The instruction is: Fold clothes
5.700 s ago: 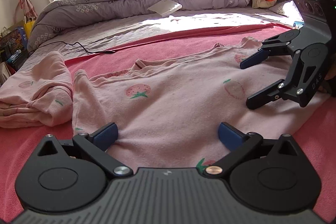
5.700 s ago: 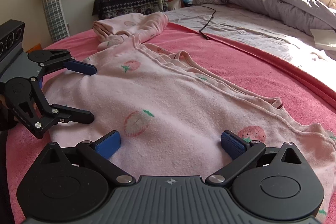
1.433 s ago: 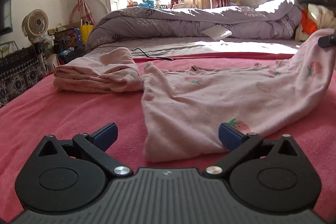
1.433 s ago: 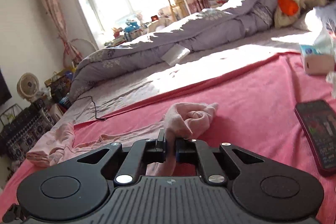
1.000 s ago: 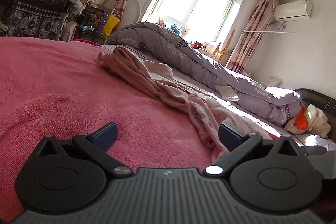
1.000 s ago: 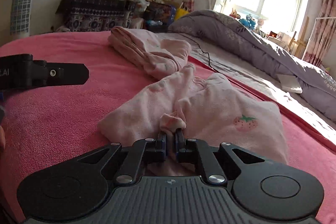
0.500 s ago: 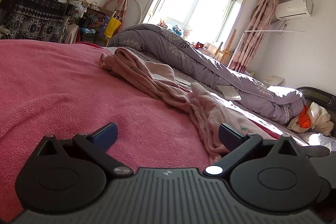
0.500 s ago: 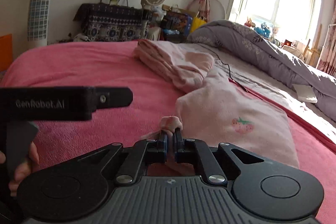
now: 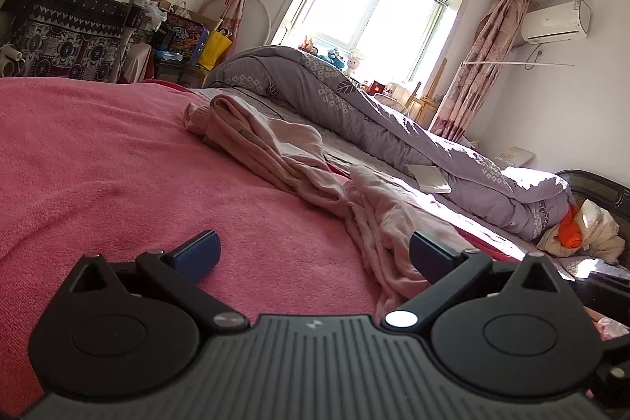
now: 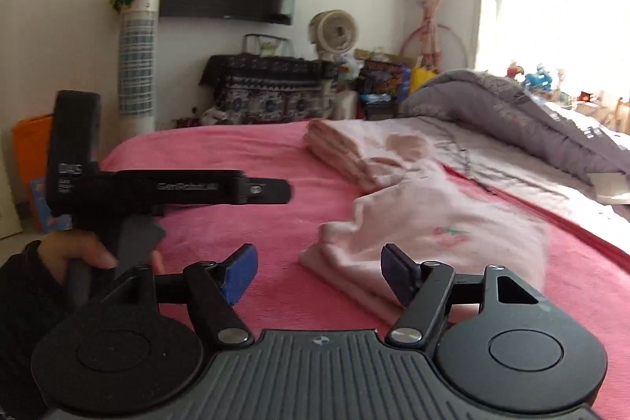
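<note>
In the right wrist view, a hand [image 10: 84,256] in a dark sleeve at the lower left of the frame grips the handle of the left tool [image 10: 275,188], which is held level and points toward the right of the frame, above the pink bed cover [image 10: 236,160]. The right tool [image 10: 319,272] fills the bottom of that same frame, its blue-padded fingers [image 10: 240,272] spread wide apart and holding nothing. The pink strawberry-print garment [image 10: 445,235] lies folded over on the cover just beyond and to the right of those fingers, its near edge close to the right finger but apart from it. A second pink garment [image 10: 346,144] sits folded higher in the frame, touching the first. In the left wrist view, the left tool [image 9: 313,250] sits low over the cover at the bottom of the frame, its fingers [image 9: 197,254] wide apart and empty; the strawberry-print garment [image 9: 378,223] lies bunched in the middle right, its near edge right beside the right finger, though contact cannot be told. A grey quilt [image 9: 354,109] stretches across the bed beyond.
</note>
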{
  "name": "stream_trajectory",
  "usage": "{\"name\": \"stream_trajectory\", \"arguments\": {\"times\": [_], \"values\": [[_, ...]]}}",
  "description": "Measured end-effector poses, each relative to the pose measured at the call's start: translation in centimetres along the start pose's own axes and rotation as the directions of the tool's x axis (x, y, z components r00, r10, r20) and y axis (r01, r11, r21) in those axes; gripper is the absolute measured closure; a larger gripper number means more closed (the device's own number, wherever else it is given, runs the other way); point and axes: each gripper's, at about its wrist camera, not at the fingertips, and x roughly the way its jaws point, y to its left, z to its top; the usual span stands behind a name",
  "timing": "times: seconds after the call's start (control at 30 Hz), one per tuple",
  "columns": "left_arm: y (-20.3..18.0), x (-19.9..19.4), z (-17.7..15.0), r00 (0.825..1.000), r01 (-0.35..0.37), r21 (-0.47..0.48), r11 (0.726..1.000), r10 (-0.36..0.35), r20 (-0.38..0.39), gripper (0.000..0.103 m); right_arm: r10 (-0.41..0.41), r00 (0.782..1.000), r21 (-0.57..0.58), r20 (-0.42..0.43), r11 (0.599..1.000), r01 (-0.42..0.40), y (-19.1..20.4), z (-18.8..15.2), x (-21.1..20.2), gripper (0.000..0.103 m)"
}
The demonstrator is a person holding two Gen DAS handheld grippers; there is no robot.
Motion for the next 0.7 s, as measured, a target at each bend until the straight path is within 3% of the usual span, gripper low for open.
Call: {"name": "stream_trajectory", "arguments": {"times": [0.03,0.1,0.13,0.17,0.23,0.3,0.33,0.4,0.47,0.5,0.57,0.63,0.7], "values": [[-0.8,0.4,0.2,1.000,0.005,0.021,1.000,-0.005,-0.008,0.000,-0.092,0.996,0.018,0.005,0.996,0.092,-1.2,0.2,0.0,0.037],[-2.5,1.2,0.7,1.000,0.017,0.062,0.998,-0.015,-0.025,0.000,-0.266,0.962,0.004,-0.062,0.964,0.267,-3.1,0.1,1.5,0.062],[-3.3,1.6,0.9,0.999,0.023,0.082,0.996,-0.020,-0.033,0.000,-0.315,0.942,-0.025,-0.113,0.949,0.314,-3.7,-0.4,2.6,0.074],[-4.2,2.0,1.1,0.999,0.029,0.102,0.994,-0.024,-0.042,0.000,-0.321,0.930,-0.046,-0.181,0.947,0.318,-4.4,-1.1,3.5,0.075],[-5.8,2.9,1.5,0.998,0.036,0.144,0.989,-0.027,-0.063,0.000,-0.253,0.936,-0.048,-0.245,0.967,0.249,-4.7,-2.5,3.6,0.075],[-6.2,5.1,-0.3,0.976,-0.074,0.199,0.977,0.112,-0.184,0.000,-0.232,0.948,-0.090,-0.220,0.972,0.218,-4.3,-3.3,2.2,0.075],[-5.9,5.7,-0.6,0.961,-0.097,0.184,0.978,0.140,-0.237,0.001,-0.221,0.952,-0.104,-0.213,0.974,0.203,-4.2,-3.5,1.6,0.074],[-5.6,4.5,-0.3,0.973,-0.089,0.158,0.983,0.120,-0.196,0.000,-0.209,0.951,-0.078,-0.227,0.978,0.196,-4.6,-3.5,0.6,0.072],[-4.8,3.9,-0.7,0.970,-0.123,0.155,0.980,0.152,-0.190,0.000,-0.235,0.946,-0.028,-0.223,0.972,0.234,-4.9,-3.5,0.0,0.064],[-4.2,3.5,-0.9,0.975,-0.100,0.130,0.987,0.123,-0.184,0.000,-0.246,0.944,-0.014,-0.219,0.968,0.249,-4.9,-3.5,-0.3,0.062],[-3.3,2.9,-0.5,0.980,-0.084,0.100,0.992,0.100,-0.175,0.000,-0.263,0.945,-0.039,-0.195,0.965,0.260,-4.0,-3.8,-0.3,0.049],[-3.1,2.7,-0.6,0.980,-0.082,0.104,0.991,0.099,-0.175,0.000,-0.288,0.942,-0.065,-0.171,0.958,0.281,-3.2,-4.0,-0.1,0.044],[-3.2,2.8,-0.5,0.979,-0.086,0.112,0.990,0.105,-0.174,0.000,-0.369,0.917,-0.094,-0.151,0.929,0.359,-2.8,-4.1,1.2,0.044]]}}
